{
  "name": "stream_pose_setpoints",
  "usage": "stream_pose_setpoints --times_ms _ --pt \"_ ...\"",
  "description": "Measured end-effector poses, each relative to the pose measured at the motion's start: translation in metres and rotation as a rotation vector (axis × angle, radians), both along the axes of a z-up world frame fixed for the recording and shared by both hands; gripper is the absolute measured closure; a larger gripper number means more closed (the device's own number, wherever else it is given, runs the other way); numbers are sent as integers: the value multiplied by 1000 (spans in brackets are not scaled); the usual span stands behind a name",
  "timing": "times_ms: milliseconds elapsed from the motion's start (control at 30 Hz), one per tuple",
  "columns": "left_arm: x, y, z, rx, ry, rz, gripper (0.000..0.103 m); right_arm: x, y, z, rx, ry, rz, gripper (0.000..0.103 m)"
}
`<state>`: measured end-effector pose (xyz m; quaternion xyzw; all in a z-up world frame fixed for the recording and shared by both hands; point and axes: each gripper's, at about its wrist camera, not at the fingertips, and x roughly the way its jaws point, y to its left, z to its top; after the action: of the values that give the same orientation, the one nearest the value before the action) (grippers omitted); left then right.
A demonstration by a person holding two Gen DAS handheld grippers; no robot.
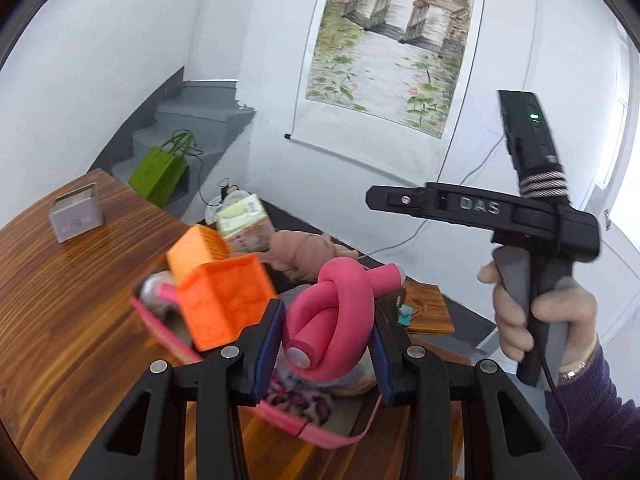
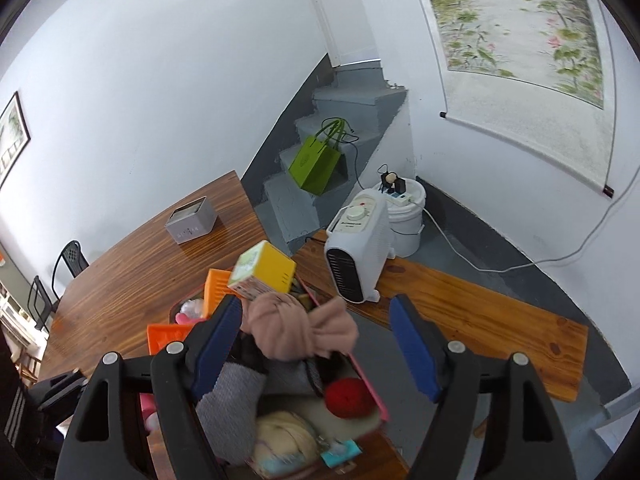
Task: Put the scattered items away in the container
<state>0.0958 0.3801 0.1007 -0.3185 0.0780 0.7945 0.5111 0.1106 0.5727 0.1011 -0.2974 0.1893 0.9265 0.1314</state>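
Note:
A pink container [image 1: 160,326] stands on the wooden table [image 1: 80,292], piled with orange blocks [image 1: 220,300], a yellow-green box [image 2: 264,272] and soft things. My left gripper [image 1: 328,314] is shut on a knotted pink foam roller [image 1: 336,300], held just above the container's near end. In the right wrist view my right gripper [image 2: 316,304] is open over the container's rim [image 2: 370,384]. A knotted beige cloth [image 2: 296,328] lies on the pile beside its left pad [image 2: 216,340], free of the right pad. A hand holds the right gripper [image 1: 376,198] in the left wrist view.
A grey tin [image 2: 192,220] sits farther back on the table. Beyond the table edge a white fan heater [image 2: 356,256] stands on a wooden bench [image 2: 480,312], with a white bucket [image 2: 404,216] behind it. A green bag [image 2: 316,168] rests on grey stairs.

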Motion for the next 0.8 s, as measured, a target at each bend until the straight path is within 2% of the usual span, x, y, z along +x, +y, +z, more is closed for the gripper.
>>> stream_pose_setpoints --times_ms 167,400,500,767,800 --pt "0 36 -11 -28 -5 -20 61 26 11 -5 -12 24 -32 24" --pt "-5 56 -29 -80 13 7 59 43 15 -17 -10 28 -44 24" --pt "-8 57 -34 -88 6 32 35 47 16 -24 -28 28 -41 23" --pt "-2 38 -24 -41 -18 31 34 60 18 -32 -56 31 -45 23" --pt "0 32 -21 -32 -18 36 32 63 17 -32 -58 33 -43 23"
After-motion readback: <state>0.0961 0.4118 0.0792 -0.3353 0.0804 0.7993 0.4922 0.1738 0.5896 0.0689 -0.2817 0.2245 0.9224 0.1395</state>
